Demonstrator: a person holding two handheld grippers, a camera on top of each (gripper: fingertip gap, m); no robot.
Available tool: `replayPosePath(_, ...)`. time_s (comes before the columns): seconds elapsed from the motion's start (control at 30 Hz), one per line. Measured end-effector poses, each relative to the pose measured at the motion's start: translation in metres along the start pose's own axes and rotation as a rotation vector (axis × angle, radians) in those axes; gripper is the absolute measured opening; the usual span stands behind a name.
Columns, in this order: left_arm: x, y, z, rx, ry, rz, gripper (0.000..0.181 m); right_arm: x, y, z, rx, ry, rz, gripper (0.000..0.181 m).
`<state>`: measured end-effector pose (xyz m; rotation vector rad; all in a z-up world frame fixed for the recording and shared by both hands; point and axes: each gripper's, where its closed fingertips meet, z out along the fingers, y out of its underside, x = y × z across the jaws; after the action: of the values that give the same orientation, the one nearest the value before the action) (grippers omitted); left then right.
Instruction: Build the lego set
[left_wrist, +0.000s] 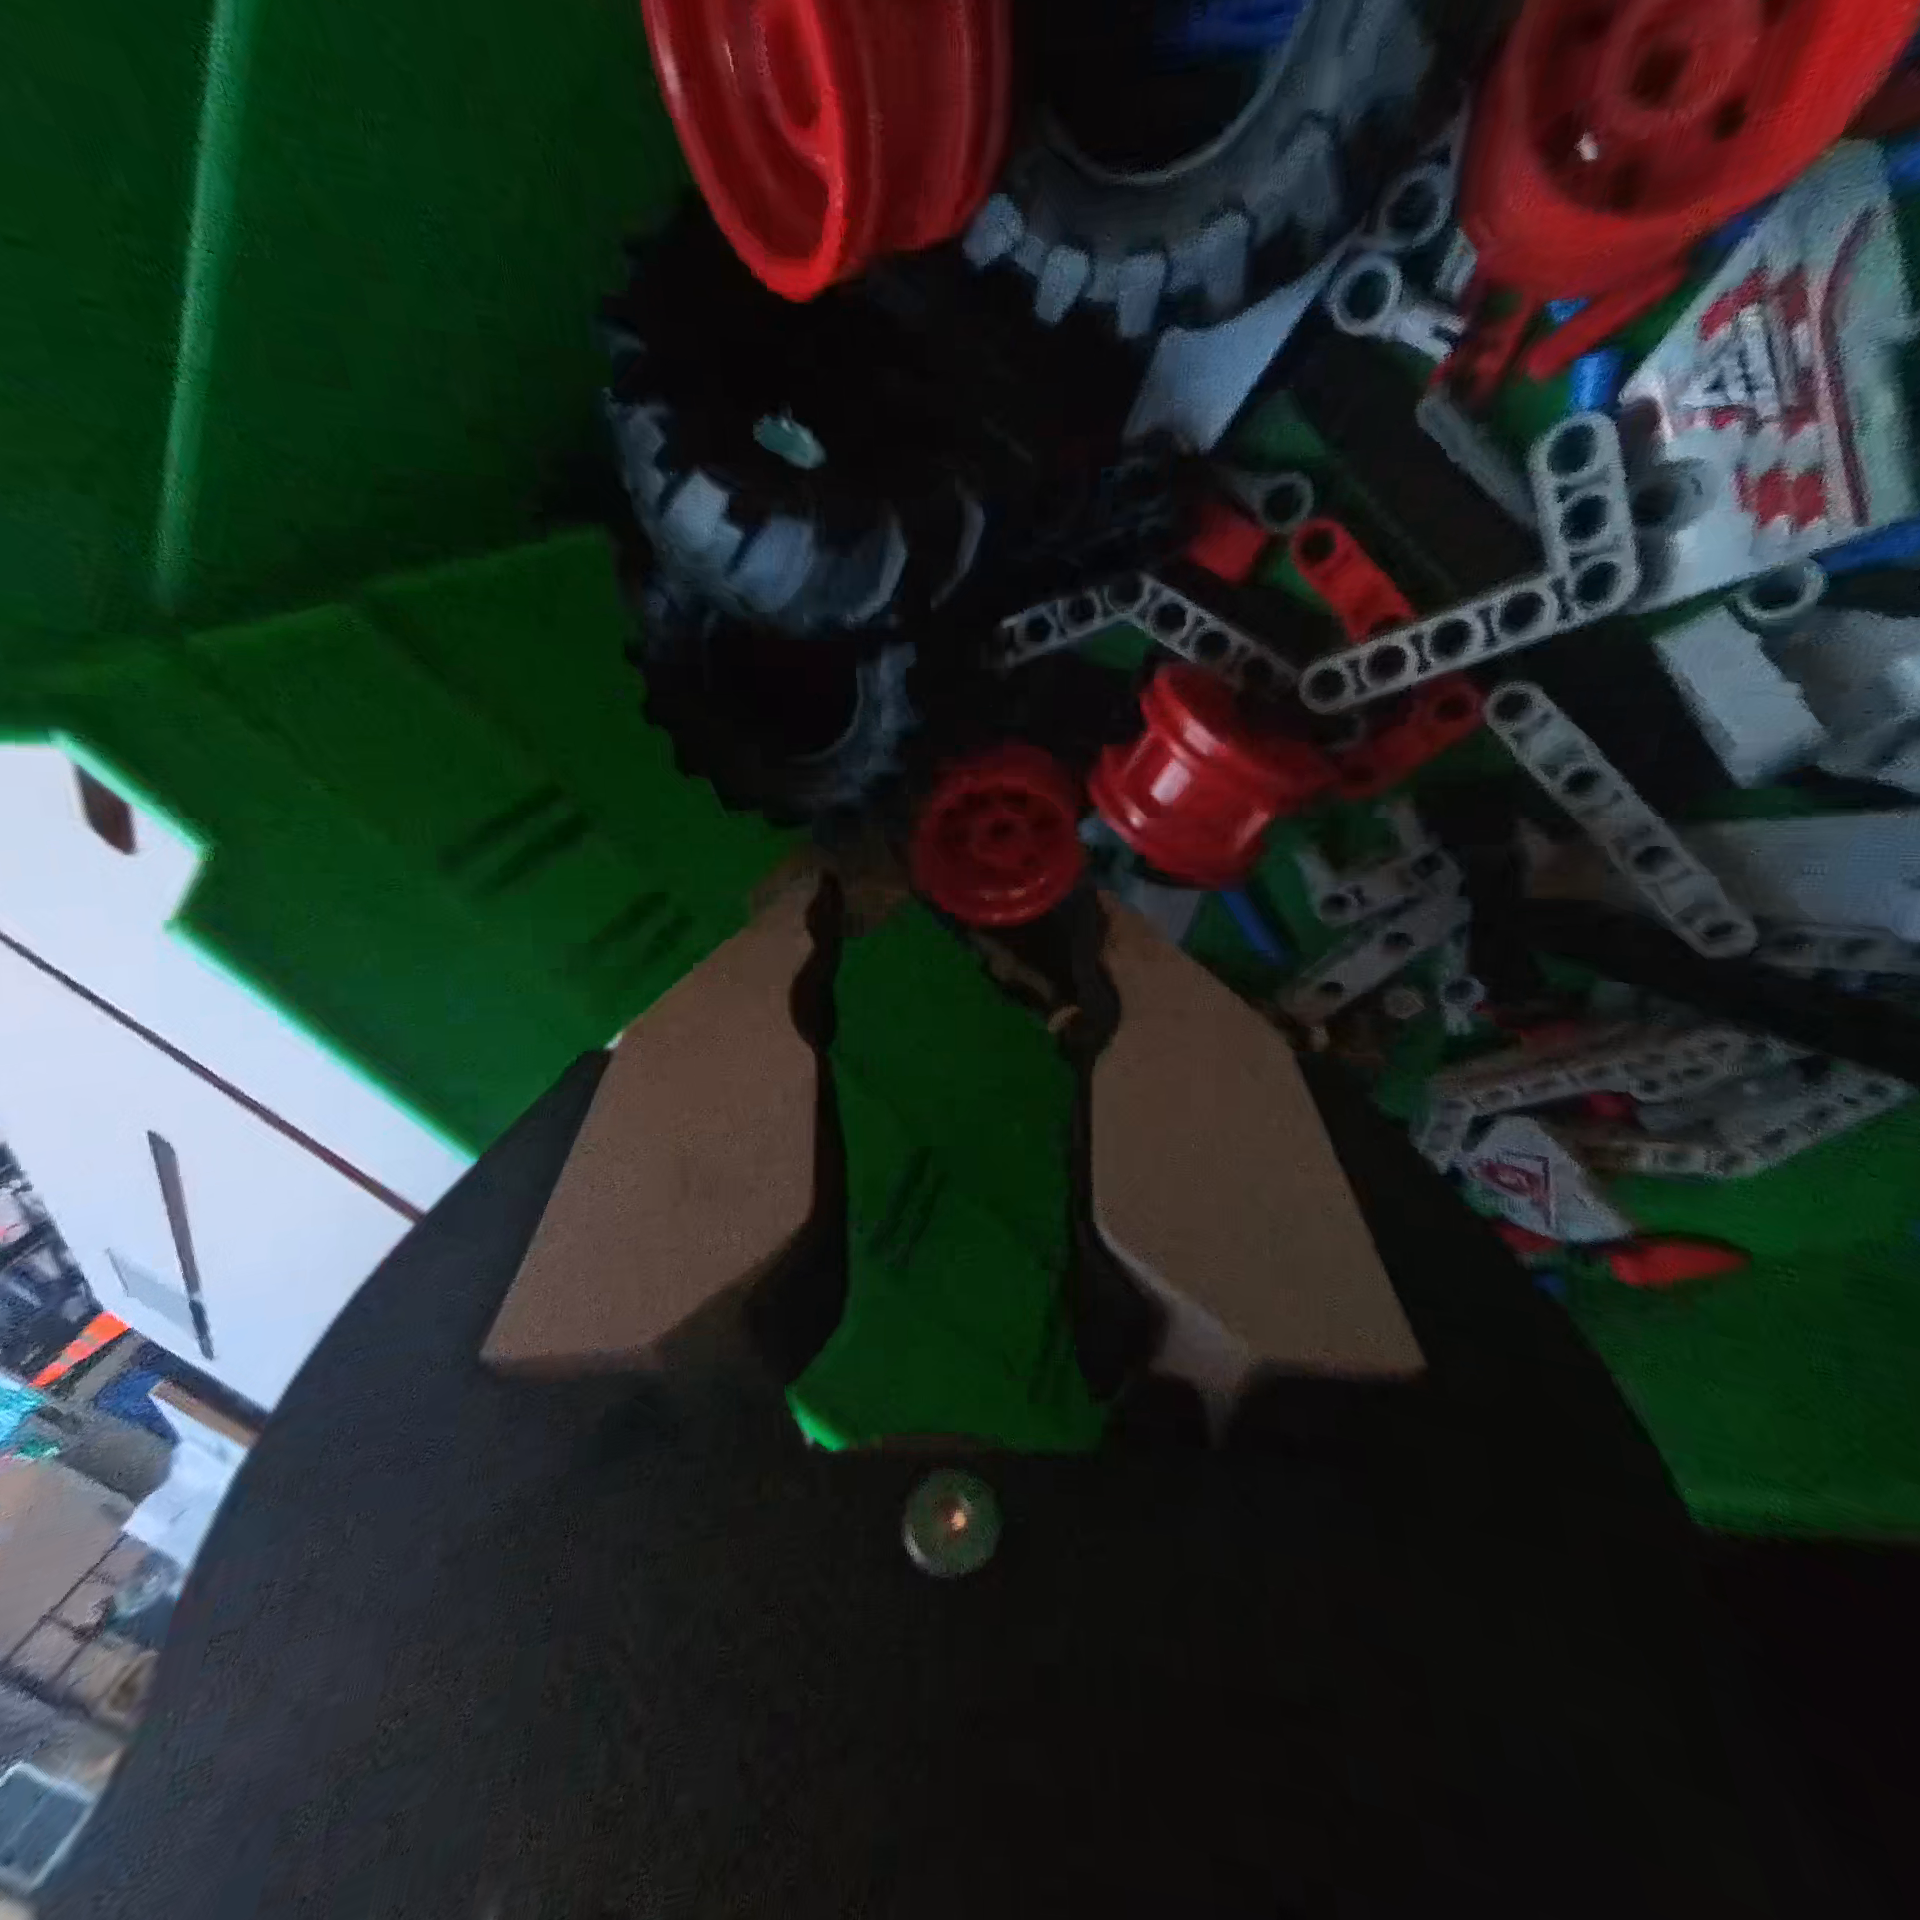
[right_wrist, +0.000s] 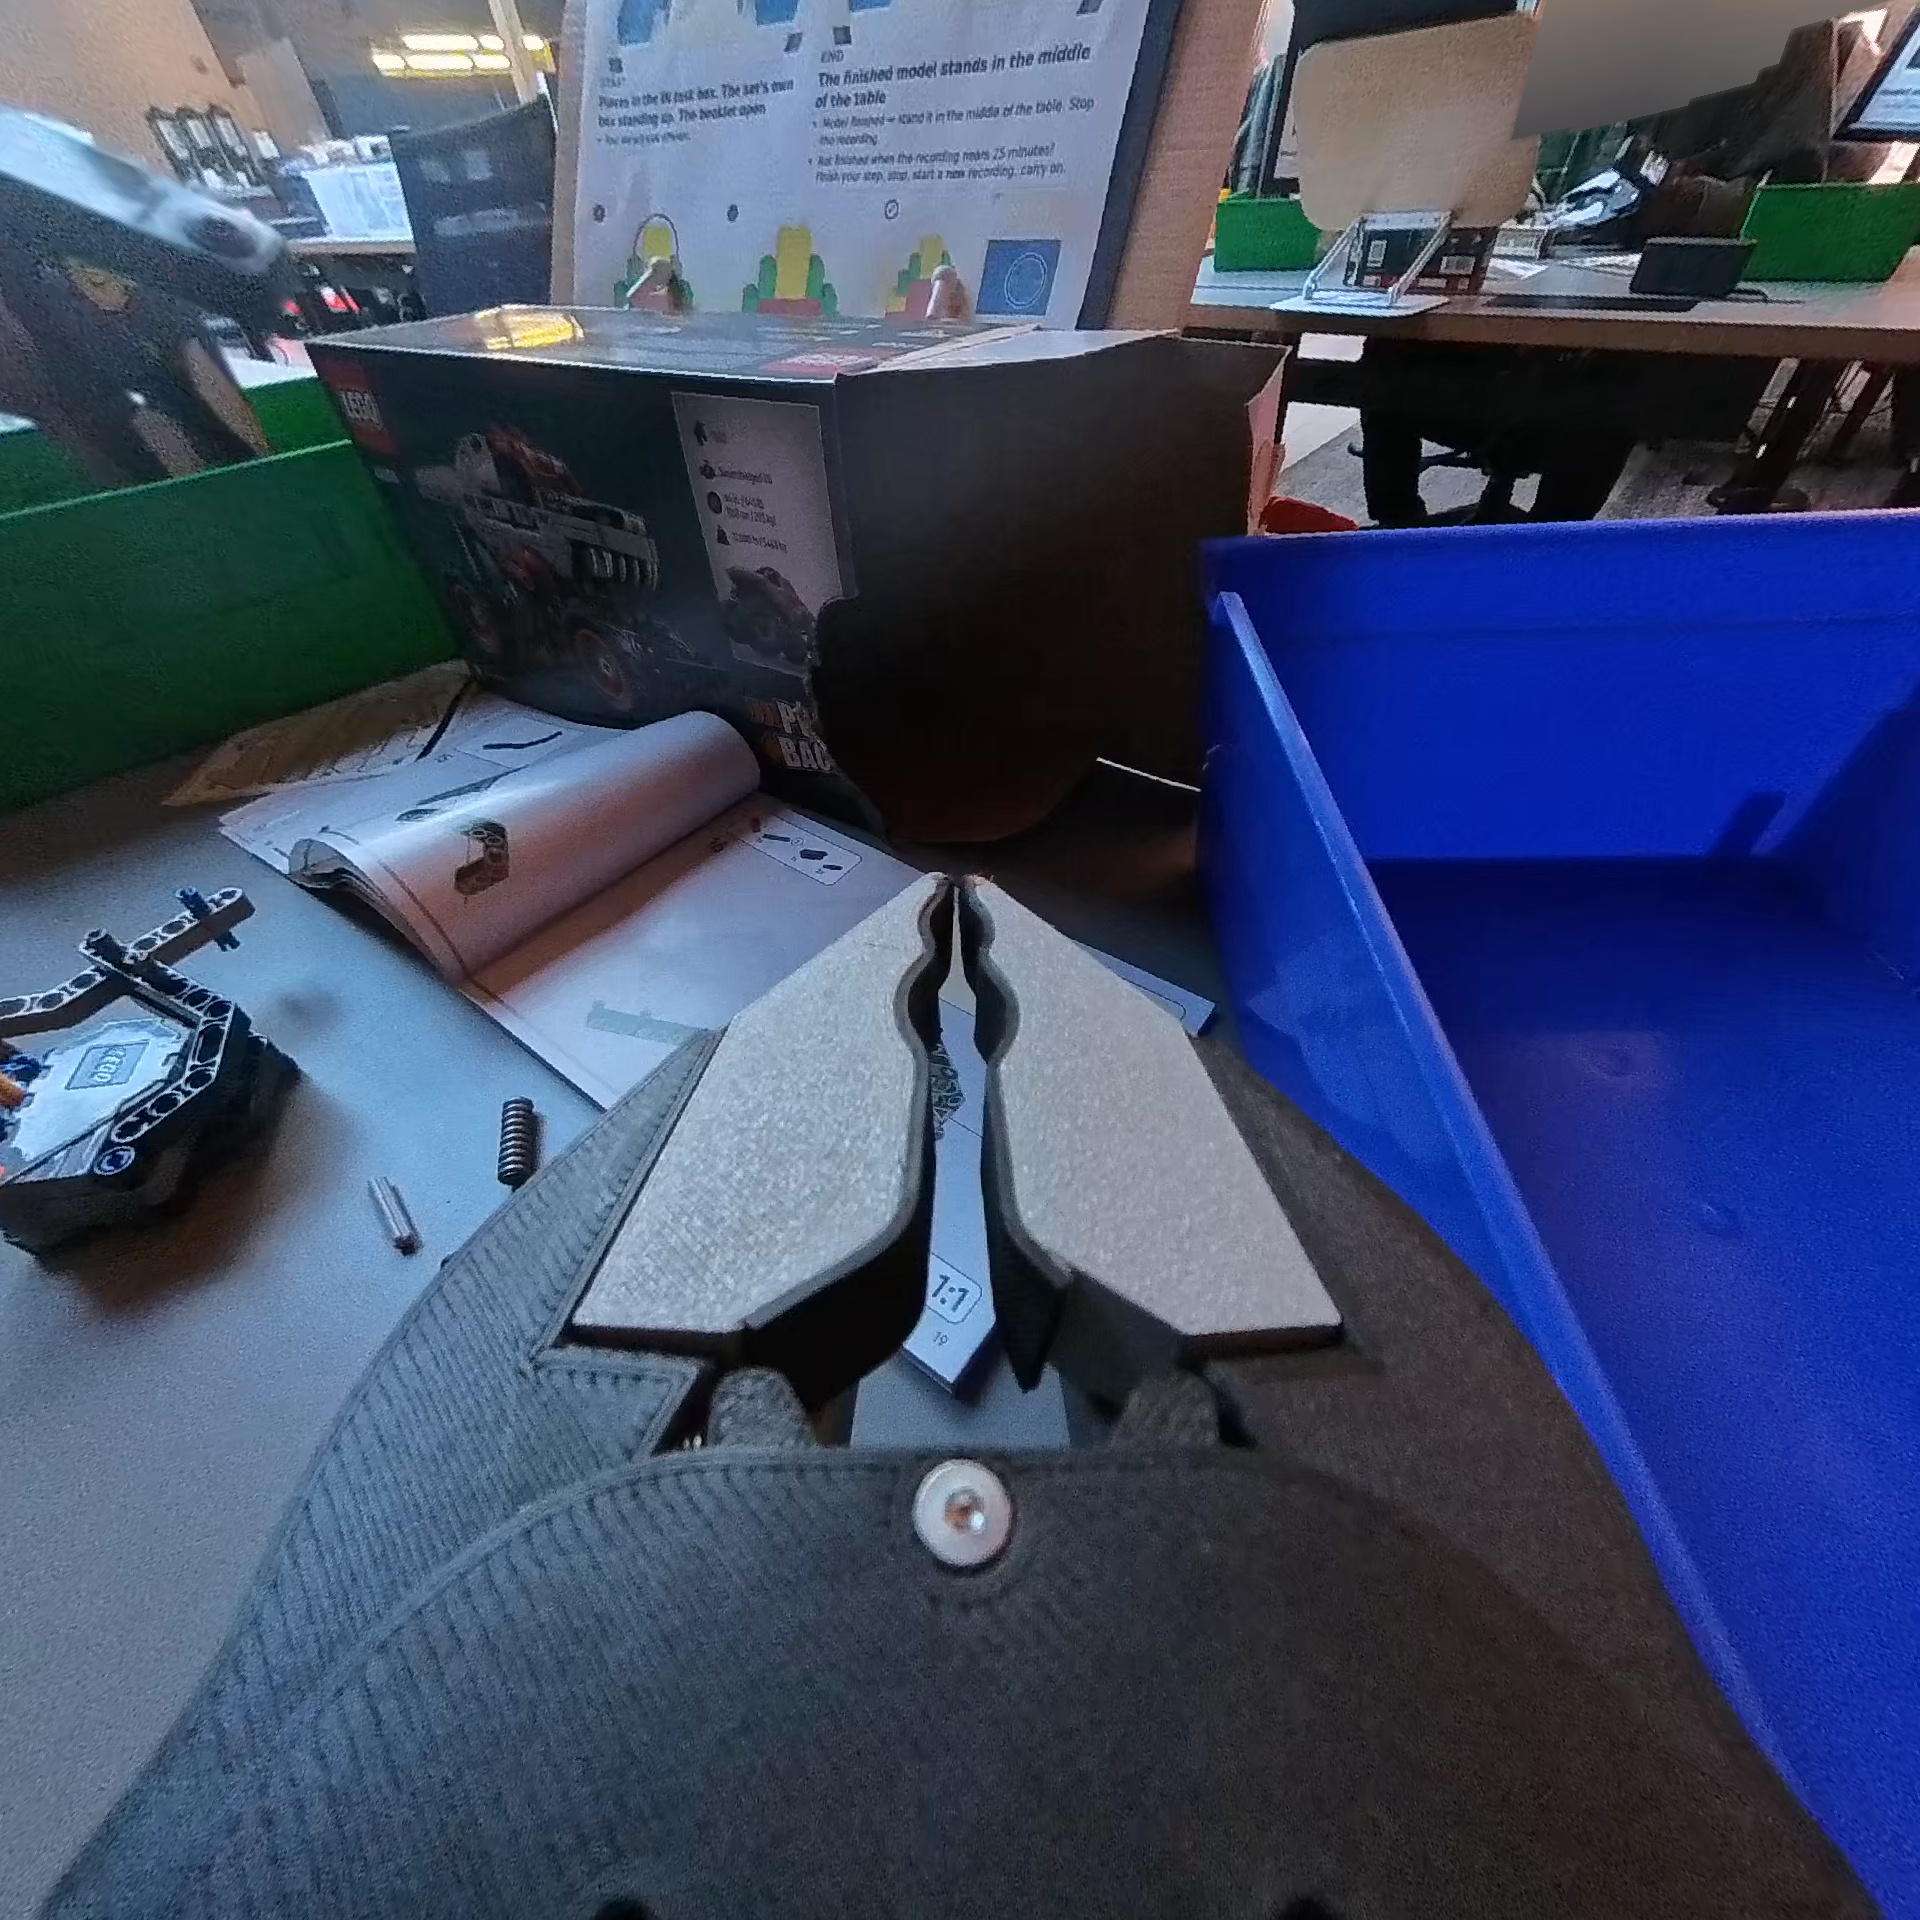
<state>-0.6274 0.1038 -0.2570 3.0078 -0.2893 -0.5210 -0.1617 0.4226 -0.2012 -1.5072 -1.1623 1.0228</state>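
In the left wrist view my left gripper (left_wrist: 961, 904) is open and reaches into a green bin (left_wrist: 395, 727) full of loose Lego parts. A small dark red wheel hub (left_wrist: 997, 847) lies just at its fingertips, between the two jaws; I see no firm contact. A second small red hub (left_wrist: 1195, 779) lies to its right. In the right wrist view my right gripper (right_wrist: 956, 888) is shut and empty, hovering over the open instruction booklet (right_wrist: 644, 883). A partly built black frame (right_wrist: 125, 1091) sits on the grey table at the left.
The bin also holds black tyres (left_wrist: 769, 540), large red rims (left_wrist: 831, 125) and grey beams (left_wrist: 1475, 634). On the table lie a black spring (right_wrist: 516, 1140) and a grey pin (right_wrist: 395, 1214). The set's box (right_wrist: 727, 520) stands behind the booklet; a blue bin (right_wrist: 1610, 935) is at the right.
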Motion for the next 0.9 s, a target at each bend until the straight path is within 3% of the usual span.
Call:
replayPosePath(0.03, -0.002, -0.005, 0.002, 0.007, -0.009, 0.003, 0.044, 0.0, 0.0, 0.0, -0.003, -0.003, 0.0, 0.0)
replayPosePath(0.23, -0.006, -0.01, 0.004, 0.034, -0.044, 0.079, 0.042, -0.002, 0.0, 0.0, -0.004, -0.006, -0.006, 0.0)
replayPosePath(0.4, -0.018, -0.022, 0.002, 0.106, -0.015, -0.02, 0.044, -0.002, 0.002, 0.001, -0.012, -0.006, -0.006, 0.0)
replayPosePath(0.63, -0.054, -0.053, -0.044, 0.362, -0.194, -0.135, 0.036, -0.001, 0.002, 0.001, -0.014, -0.004, -0.002, 0.0)
replayPosePath(0.7, -0.055, -0.056, -0.041, 0.379, -0.156, -0.189, 0.036, -0.001, 0.002, 0.001, -0.015, -0.001, -0.005, 0.0)
replayPosePath(0.77, -0.046, -0.053, -0.03, 0.348, -0.082, -0.199, 0.05, -0.001, 0.002, 0.001, -0.011, 0.002, -0.005, 0.0)
replayPosePath(0.9, -0.037, -0.059, -0.027, 0.391, 0.028, -0.242, 0.036, 0.0, 0.002, 0.001, -0.012, 0.0, 0.0, 0.0)
